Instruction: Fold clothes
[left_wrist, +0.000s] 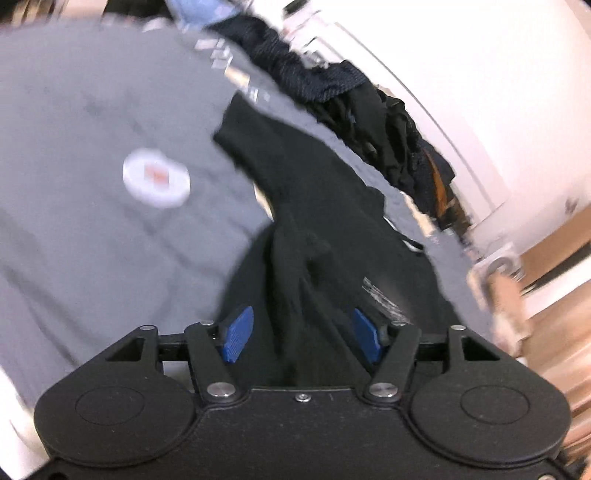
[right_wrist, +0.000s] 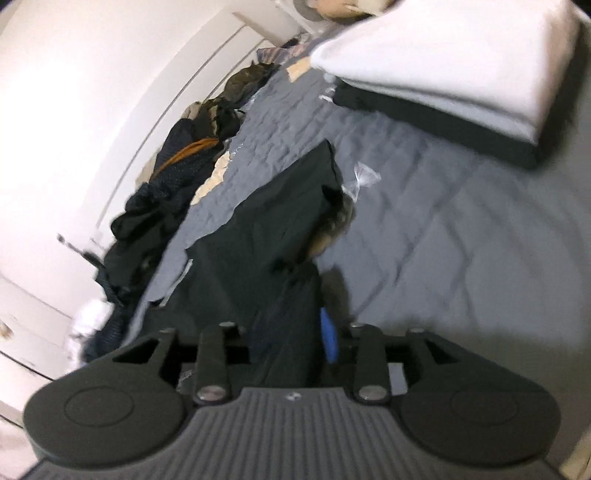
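Mounted on each gripper, looking forward along the fingers, close above the grey bedspread (left_wrist: 92, 110) (right_wrist: 443, 229). Shared between both (from opposite sides): the black garment (left_wrist: 314, 206) (right_wrist: 266, 221) and clothes pile (left_wrist: 388, 140) (right_wrist: 177, 166).

A black garment (left_wrist: 314, 206) — rumpled, partly lifted — is stretched lengthwise over the grey quilted bedspread (right_wrist: 424, 229).
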